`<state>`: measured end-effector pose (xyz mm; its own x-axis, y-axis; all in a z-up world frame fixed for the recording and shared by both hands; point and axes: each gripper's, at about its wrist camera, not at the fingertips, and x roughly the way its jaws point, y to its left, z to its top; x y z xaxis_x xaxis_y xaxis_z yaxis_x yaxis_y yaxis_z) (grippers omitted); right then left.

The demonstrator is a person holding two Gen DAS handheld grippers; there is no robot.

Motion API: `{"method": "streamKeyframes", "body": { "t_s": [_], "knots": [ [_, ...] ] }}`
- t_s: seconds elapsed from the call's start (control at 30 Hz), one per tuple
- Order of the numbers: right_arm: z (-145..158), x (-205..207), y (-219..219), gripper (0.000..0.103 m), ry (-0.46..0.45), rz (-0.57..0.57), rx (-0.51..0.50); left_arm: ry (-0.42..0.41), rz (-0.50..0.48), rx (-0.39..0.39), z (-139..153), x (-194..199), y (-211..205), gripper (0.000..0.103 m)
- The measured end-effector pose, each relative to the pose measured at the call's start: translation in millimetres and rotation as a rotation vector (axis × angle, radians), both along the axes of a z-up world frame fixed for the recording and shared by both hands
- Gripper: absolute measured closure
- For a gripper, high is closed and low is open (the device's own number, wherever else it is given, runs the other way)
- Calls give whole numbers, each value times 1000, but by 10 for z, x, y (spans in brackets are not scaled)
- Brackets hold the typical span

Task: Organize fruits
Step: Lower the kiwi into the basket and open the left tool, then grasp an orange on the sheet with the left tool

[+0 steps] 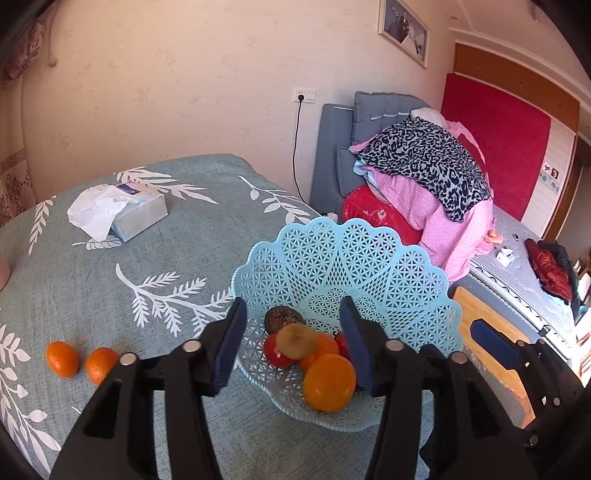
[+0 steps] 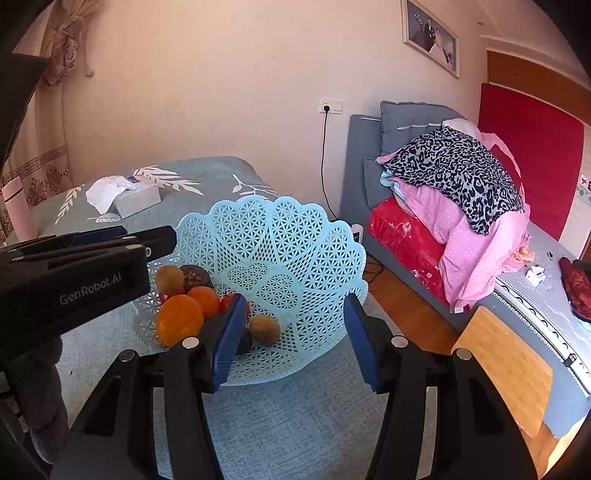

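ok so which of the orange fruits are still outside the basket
The two small oranges lying side by side on the tablecloth, left of the blue basket. The other orange fruits sit inside it.

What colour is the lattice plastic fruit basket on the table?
The lattice plastic fruit basket is light blue, clearest in the right wrist view.

On your counter, note a tissue box with a tissue pulled up. A framed photo hangs on the wall; a cord runs down from the wall socket. Bedding is piled on the bed.
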<state>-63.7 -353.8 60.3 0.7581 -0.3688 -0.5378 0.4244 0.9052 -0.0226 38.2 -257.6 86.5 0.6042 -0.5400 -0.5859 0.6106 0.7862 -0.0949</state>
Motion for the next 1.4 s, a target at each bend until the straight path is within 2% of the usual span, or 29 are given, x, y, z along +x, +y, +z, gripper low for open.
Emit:
{"method": "streamKeyframes", "body": {
  "t_s": [0.17,0.4,0.47,0.53,0.7,0.83,1.03,1.4],
  "knots": [
    [0,-1,-8,46,-2,-2,6,3,23,10,-42,27,67,37],
    [-11,1,27,45,1,8,9,-1,69,24,-81,53,224,23],
    [-16,5,41,44,1,11,11,-6,76,29,-88,46,263,23],
    [-8,-7,38,36,-5,11,14,-12,84,38,-91,29,301,22],
    [12,-24,38,36,-19,14,24,-21,110,53,-117,28,425,19],
    [29,-44,64,36,-42,58,69,-17,135,66,-161,58,547,19],
    [41,-52,181,36,-57,111,96,-19,195,78,-185,152,837,19],
    [29,-53,315,35,-51,151,116,-10,370,72,-155,379,1588,19]
  ]
}}
